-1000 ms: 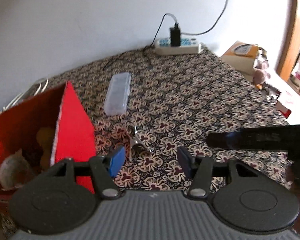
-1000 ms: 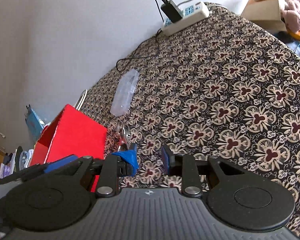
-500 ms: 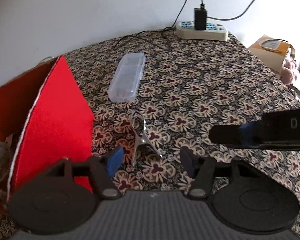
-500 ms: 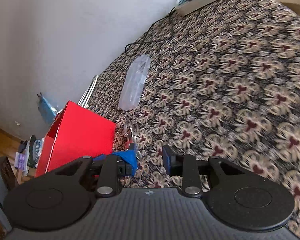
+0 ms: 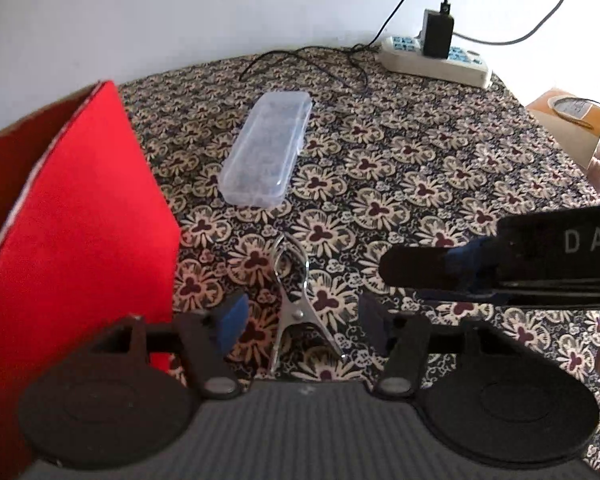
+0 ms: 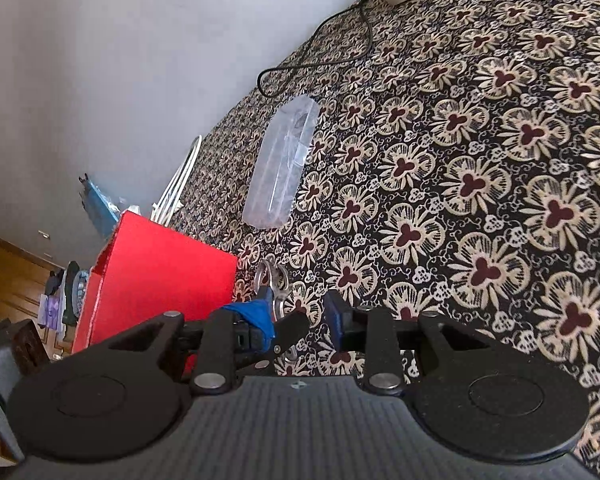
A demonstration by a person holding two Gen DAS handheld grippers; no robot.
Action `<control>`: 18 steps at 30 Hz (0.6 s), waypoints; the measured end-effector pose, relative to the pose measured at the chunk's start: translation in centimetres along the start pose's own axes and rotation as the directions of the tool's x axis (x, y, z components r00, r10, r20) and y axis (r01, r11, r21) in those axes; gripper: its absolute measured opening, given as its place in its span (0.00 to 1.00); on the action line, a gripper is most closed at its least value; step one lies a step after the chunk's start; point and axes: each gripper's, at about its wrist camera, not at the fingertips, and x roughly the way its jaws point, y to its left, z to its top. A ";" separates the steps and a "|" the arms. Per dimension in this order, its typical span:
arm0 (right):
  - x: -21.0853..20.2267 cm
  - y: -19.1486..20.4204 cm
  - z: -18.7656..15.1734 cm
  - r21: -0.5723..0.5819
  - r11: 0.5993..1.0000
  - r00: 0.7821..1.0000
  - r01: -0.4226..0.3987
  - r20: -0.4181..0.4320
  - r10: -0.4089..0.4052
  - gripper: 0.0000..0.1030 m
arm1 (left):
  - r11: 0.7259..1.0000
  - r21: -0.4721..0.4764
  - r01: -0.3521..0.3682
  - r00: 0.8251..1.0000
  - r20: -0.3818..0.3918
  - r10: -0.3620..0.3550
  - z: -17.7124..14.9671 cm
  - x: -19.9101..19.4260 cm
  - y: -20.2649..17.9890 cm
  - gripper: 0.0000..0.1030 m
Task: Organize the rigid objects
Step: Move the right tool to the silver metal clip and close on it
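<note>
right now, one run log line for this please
left gripper: closing, straddling scissors | right gripper: opening, empty | red box: left of scissors

Red box (image 5: pixel 80 240) interior hidden, left edge cropped

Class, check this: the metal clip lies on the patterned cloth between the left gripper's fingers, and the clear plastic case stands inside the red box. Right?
Not quite. The clear plastic case lies on the patterned cloth, outside the red box, as the left wrist view shows. The metal clip does lie between the left gripper fingers.
</note>
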 end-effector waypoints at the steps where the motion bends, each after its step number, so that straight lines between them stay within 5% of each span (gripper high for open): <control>1: 0.3 0.0 0.2 -0.003 1.000 1.000 -0.001 -0.004 0.001 0.12 | 1.000 -0.006 0.006 1.000 -0.009 -0.006 0.0 0.2 0.1 0.49; 7: 1.6 -0.3 0.7 -0.012 1.000 1.000 -0.014 -0.023 0.014 0.12 | 0.999 -0.030 0.024 0.999 -0.022 -0.025 -0.1 0.7 0.1 0.45; 9: 2.2 -0.4 0.8 -0.011 1.000 0.999 -0.017 -0.032 0.017 0.12 | 0.999 -0.023 0.030 0.999 -0.019 -0.031 -0.1 0.6 0.0 0.26; 18: 3.2 -0.7 0.8 -0.004 0.999 0.996 -0.048 -0.072 0.048 0.12 | 0.993 -0.061 0.101 0.994 -0.034 -0.103 -0.5 0.0 0.4 0.22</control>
